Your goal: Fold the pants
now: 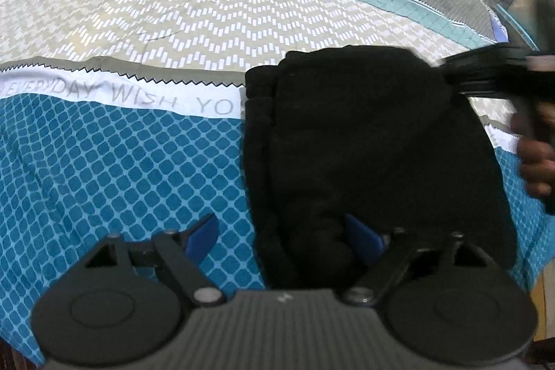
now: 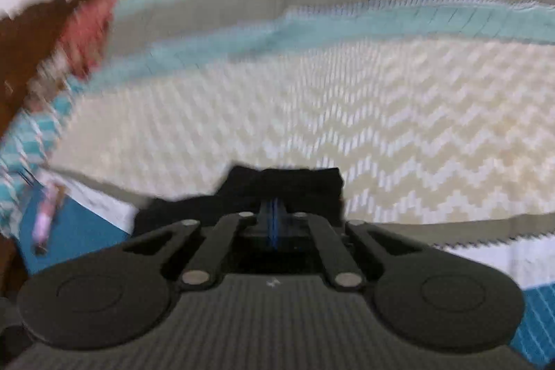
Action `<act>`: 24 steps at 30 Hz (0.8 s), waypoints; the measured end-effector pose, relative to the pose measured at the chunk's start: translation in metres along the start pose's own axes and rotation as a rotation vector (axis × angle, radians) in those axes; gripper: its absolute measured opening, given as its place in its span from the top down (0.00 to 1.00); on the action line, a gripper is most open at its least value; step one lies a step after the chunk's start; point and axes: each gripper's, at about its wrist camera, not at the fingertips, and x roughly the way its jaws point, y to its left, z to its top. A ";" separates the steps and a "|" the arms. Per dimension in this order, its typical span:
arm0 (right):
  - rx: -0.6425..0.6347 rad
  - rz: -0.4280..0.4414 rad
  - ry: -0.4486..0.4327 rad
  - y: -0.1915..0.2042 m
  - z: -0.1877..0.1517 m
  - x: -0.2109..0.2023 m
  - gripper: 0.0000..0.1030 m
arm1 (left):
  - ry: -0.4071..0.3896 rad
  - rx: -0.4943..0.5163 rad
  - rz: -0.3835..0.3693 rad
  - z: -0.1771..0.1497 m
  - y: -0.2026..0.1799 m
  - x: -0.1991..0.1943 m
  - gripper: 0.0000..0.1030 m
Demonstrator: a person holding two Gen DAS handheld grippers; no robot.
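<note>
Although the right view was blurred, we could see that the pants [image 1: 374, 141] were already a compact black bundle, lying on the patterned bedsheet [image 1: 121, 162] toward the right and near side of the left view. We judged the cloth to be soft, light and limp, thick where the layers were stacked, and not slippery or fragile. It would sag wherever we did not support it, so the best hold seemed to be at a folded edge or a corner, with all layers pinched together.

Our left gripper [image 1: 284, 233] was spread wide at the near edge of the bundle. One blue pad [image 1: 204, 233] stood over the sheet and the other against the black cloth, and nothing was held between them. Our right gripper [image 2: 274, 217] had its pads pressed together on a far corner of the pants, and we believed some cloth was caught between them.

We counted one pair of pants, one bedsheet and two grippers.
</note>
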 end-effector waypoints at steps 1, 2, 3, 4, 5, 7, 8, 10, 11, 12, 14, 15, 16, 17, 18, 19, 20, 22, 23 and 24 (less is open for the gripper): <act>-0.003 -0.033 0.039 0.002 -0.001 0.018 0.98 | -0.002 0.000 0.004 -0.001 0.000 0.000 0.19; -0.010 -0.055 0.060 0.003 -0.004 0.032 0.98 | -0.004 0.000 0.007 -0.001 0.000 0.000 0.18; 0.001 -0.062 0.068 0.001 -0.006 0.044 0.98 | -0.003 0.000 0.006 0.000 0.001 -0.001 0.18; 0.031 -0.051 0.056 -0.002 -0.007 0.047 0.98 | -0.004 0.000 0.003 0.000 0.002 -0.002 0.18; 0.062 -0.034 0.046 -0.005 -0.006 0.047 0.98 | -0.007 0.004 -0.004 0.001 0.003 -0.004 0.18; 0.093 -0.011 0.046 -0.011 -0.005 0.042 0.97 | -0.020 0.012 -0.025 0.003 0.005 -0.010 0.17; 0.104 0.005 0.033 -0.013 -0.005 0.034 0.95 | -0.040 0.010 -0.043 0.004 0.009 -0.017 0.15; 0.149 0.058 -0.034 -0.020 -0.005 0.011 0.84 | -0.079 -0.011 -0.074 0.007 0.018 -0.027 0.02; 0.173 0.090 -0.079 -0.026 -0.009 -0.007 0.64 | -0.095 -0.032 -0.095 0.008 0.024 -0.031 0.00; 0.187 0.117 -0.117 -0.032 -0.015 -0.023 0.50 | -0.097 -0.048 -0.118 0.010 0.030 -0.032 0.00; 0.198 0.133 -0.182 -0.044 -0.030 -0.048 0.17 | -0.083 -0.082 -0.157 0.013 0.039 -0.028 0.00; 0.208 0.144 -0.212 -0.050 -0.042 -0.060 0.17 | -0.070 -0.102 -0.174 0.015 0.043 -0.024 0.00; 0.214 0.168 -0.221 -0.056 -0.053 -0.068 0.16 | -0.056 -0.120 -0.195 0.016 0.046 -0.019 0.00; 0.219 0.197 -0.210 -0.062 -0.065 -0.073 0.15 | -0.038 -0.139 -0.227 0.018 0.048 -0.013 0.00; 0.227 0.215 -0.192 -0.067 -0.072 -0.073 0.15 | -0.021 -0.156 -0.252 0.019 0.051 -0.006 0.00; 0.237 0.230 -0.173 -0.071 -0.082 -0.073 0.15 | -0.005 -0.175 -0.271 0.021 0.052 0.000 0.00; 0.245 0.239 -0.154 -0.073 -0.090 -0.071 0.15 | 0.013 -0.193 -0.289 0.023 0.052 0.007 0.00; 0.256 0.256 -0.118 -0.074 -0.102 -0.064 0.14 | 0.050 -0.219 -0.320 0.026 0.052 0.022 0.00; 0.270 0.269 -0.105 -0.074 -0.107 -0.059 0.12 | 0.074 -0.235 -0.339 0.027 0.050 0.031 0.00; 0.294 0.288 -0.100 -0.073 -0.106 -0.054 0.11 | 0.082 -0.243 -0.352 0.026 0.049 0.037 0.00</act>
